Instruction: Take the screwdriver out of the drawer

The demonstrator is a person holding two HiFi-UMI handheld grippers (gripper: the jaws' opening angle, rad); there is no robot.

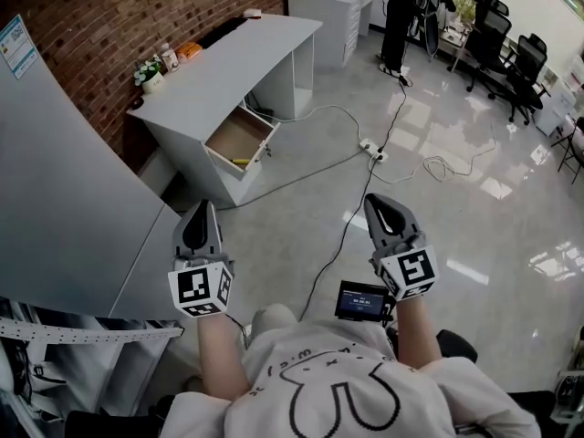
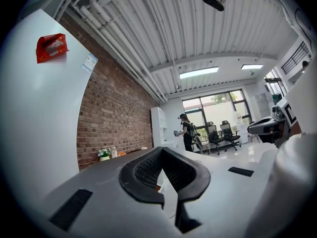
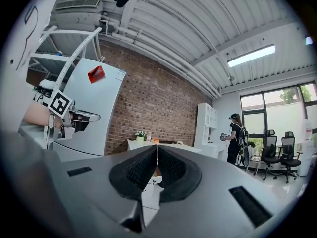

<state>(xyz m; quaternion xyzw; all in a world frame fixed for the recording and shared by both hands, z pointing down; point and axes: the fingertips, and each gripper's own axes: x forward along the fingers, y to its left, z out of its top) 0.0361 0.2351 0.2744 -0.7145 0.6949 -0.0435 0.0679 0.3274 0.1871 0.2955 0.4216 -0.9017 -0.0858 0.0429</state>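
Head view gives us the screwdriver [image 1: 239,161] only as a small yellow shape, lying near the front of the open drawer [image 1: 234,135] in the white desk [image 1: 239,51] by the brick wall [image 1: 119,26]. We hold both grippers low, near our body and well apart from the desk. The left gripper [image 1: 203,210] has its jaws pressed together on nothing. The right gripper [image 1: 378,204] is the same, tips meeting and empty. A power strip [image 1: 373,151] lies on the floor beyond.
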